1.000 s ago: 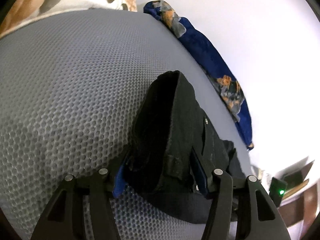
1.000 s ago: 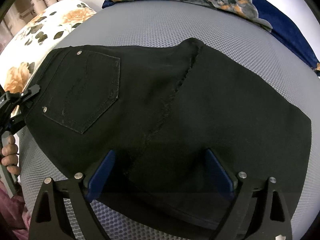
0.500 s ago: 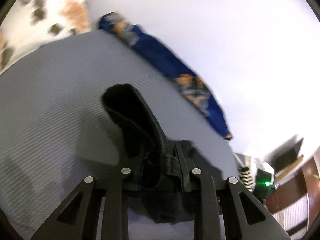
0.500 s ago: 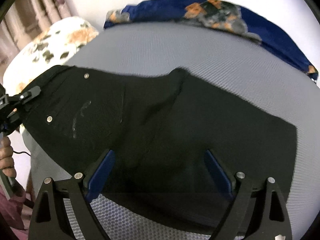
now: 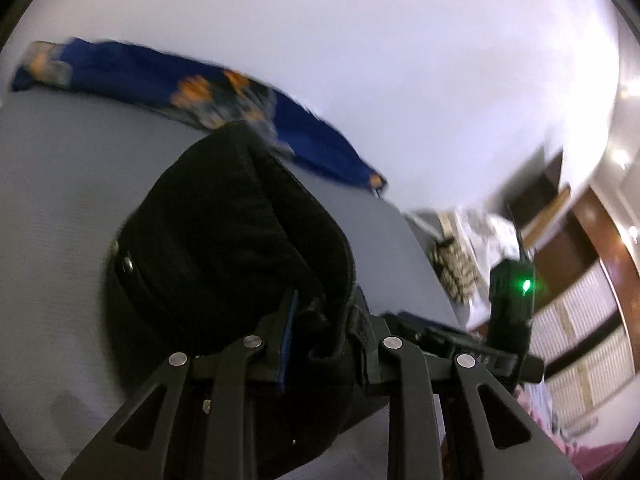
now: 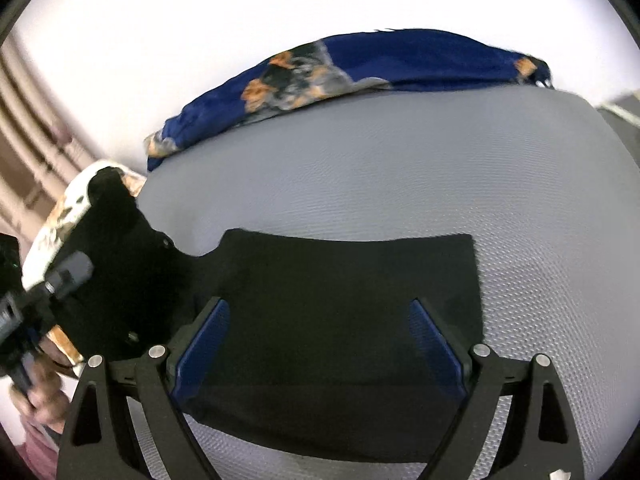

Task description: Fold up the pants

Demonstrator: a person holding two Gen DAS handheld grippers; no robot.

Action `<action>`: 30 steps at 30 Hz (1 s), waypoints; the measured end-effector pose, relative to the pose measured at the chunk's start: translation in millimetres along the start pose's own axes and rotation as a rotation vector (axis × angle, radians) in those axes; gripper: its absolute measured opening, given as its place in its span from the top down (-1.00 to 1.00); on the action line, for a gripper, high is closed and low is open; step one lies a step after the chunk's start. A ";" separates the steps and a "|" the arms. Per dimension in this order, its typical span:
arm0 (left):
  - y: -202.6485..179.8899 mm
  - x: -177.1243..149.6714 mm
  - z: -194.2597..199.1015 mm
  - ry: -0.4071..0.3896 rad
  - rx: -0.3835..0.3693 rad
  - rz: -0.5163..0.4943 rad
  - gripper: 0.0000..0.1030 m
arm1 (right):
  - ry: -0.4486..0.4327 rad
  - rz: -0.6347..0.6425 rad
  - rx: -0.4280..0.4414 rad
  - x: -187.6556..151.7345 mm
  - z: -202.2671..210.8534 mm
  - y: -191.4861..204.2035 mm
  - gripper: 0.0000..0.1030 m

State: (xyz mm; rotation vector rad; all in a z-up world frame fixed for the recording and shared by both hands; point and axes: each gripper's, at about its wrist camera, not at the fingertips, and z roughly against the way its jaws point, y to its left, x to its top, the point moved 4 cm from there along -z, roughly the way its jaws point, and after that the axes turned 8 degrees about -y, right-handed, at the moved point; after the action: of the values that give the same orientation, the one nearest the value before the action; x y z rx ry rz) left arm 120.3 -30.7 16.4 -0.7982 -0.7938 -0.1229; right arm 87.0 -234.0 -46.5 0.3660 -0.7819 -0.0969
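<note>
The black pants (image 6: 344,288) lie on a grey mesh surface (image 6: 400,168). In the right wrist view their waist end (image 6: 120,248) is raised at the left, held by the left gripper (image 6: 36,300). In the left wrist view my left gripper (image 5: 320,320) is shut on the bunched waistband of the pants (image 5: 232,240), which arches up above the surface. My right gripper (image 6: 320,332) is open, its blue-padded fingers (image 6: 204,340) apart just above the flat leg part of the pants.
A blue floral cloth (image 6: 360,68) lies along the far edge of the grey surface, also in the left wrist view (image 5: 240,100). A white floral pillow (image 6: 60,220) sits at the left. A device with a green light (image 5: 516,292) and wooden furniture (image 5: 592,280) stand beyond the right edge.
My left gripper has closed on the waistband and lifted it, swinging toward the right. The waist end has risen off the surface. My right gripper stays open over the pants.
</note>
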 end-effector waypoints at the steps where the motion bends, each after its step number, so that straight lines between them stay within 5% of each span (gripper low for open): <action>1: -7.8 -4.2 -14.2 0.028 -0.010 -0.010 0.52 | 0.006 -0.019 0.005 -0.8 -0.1 -6.1 -0.74; 6: -40.3 -40.0 -77.5 0.164 -0.027 -0.084 0.53 | 0.027 -0.116 0.031 -3.9 -1.7 -37.1 -0.74; 13: -43.4 -94.8 -132.4 0.287 0.079 -0.200 0.47 | 0.074 -0.168 0.066 -13.8 -6.9 -66.9 -0.74; 19: -64.4 -91.4 -107.3 0.291 0.030 -0.260 -0.15 | 0.153 -0.210 0.226 -21.5 -31.1 -74.0 -0.71; 23: -56.5 -77.0 -69.8 0.241 0.019 -0.243 -0.18 | 0.220 -0.203 0.308 -24.1 -52.8 -74.0 -0.62; 30: 7.2 -58.8 -21.7 0.152 0.192 -0.150 -0.20 | 0.276 -0.153 0.422 -19.7 -78.3 -72.2 -0.30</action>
State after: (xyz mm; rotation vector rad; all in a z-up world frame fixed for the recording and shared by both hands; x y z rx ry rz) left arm 94.0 -51.4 -37.2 -0.5408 -0.7087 -0.2354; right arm 131.7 -274.7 -136.4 0.8217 -0.4958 -0.0223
